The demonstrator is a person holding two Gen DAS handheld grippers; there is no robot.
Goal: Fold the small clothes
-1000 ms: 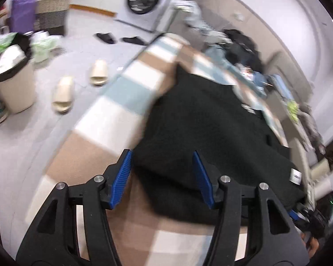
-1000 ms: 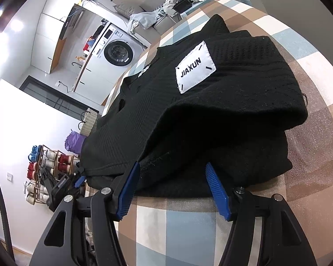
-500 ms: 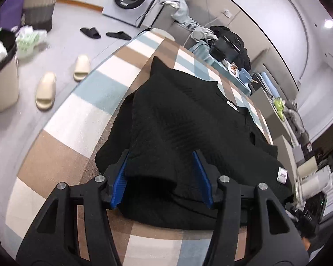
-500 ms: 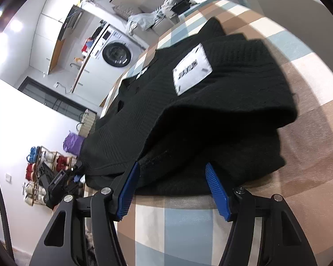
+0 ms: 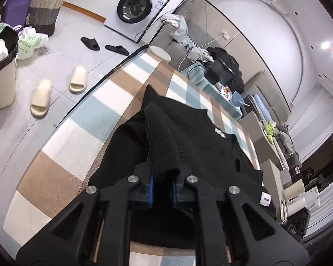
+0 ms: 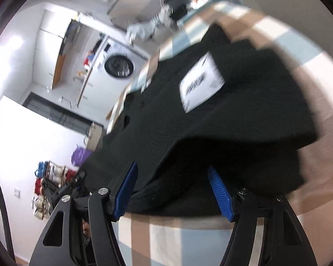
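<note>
A: Where is the black knitted garment [image 5: 188, 137] now?

B: Spread on the checked bench [image 5: 62, 137], partly doubled over itself, with a white label patch [image 6: 199, 82] facing up. Its near edge bunches into a ridge that runs straight into the left claw [image 5: 163, 185].

A: So the left one has it?

B: Yes. Its jaws have just been closing, and the blue pads [image 5: 150, 187] now pinch that ridge of cloth between them. The right claw [image 6: 175, 190] stands wide, its jaws having opened a little further; the hem lies between them, and neither pad appears to press on it, though that view is blurred.

A: How will it handle?

B: My guess is soft and thick, a heavy knit that droops and drags rather than holding a crease. It shouldn't slip from ribbed pads, but a pinch may catch only the top layer. Better to take the near hem at both corners, through both layers.

A: Anything in the way?

B: Nothing on the bench close to the garment. At its far end sit a blue bowl [image 5: 238, 98] and a dark bag [image 5: 224, 68], well apart. Off the bench are the beige slippers [image 5: 40, 99], a bin [image 5: 1, 71] and a washing machine [image 5: 137, 5], none of them a hindrance.
</note>
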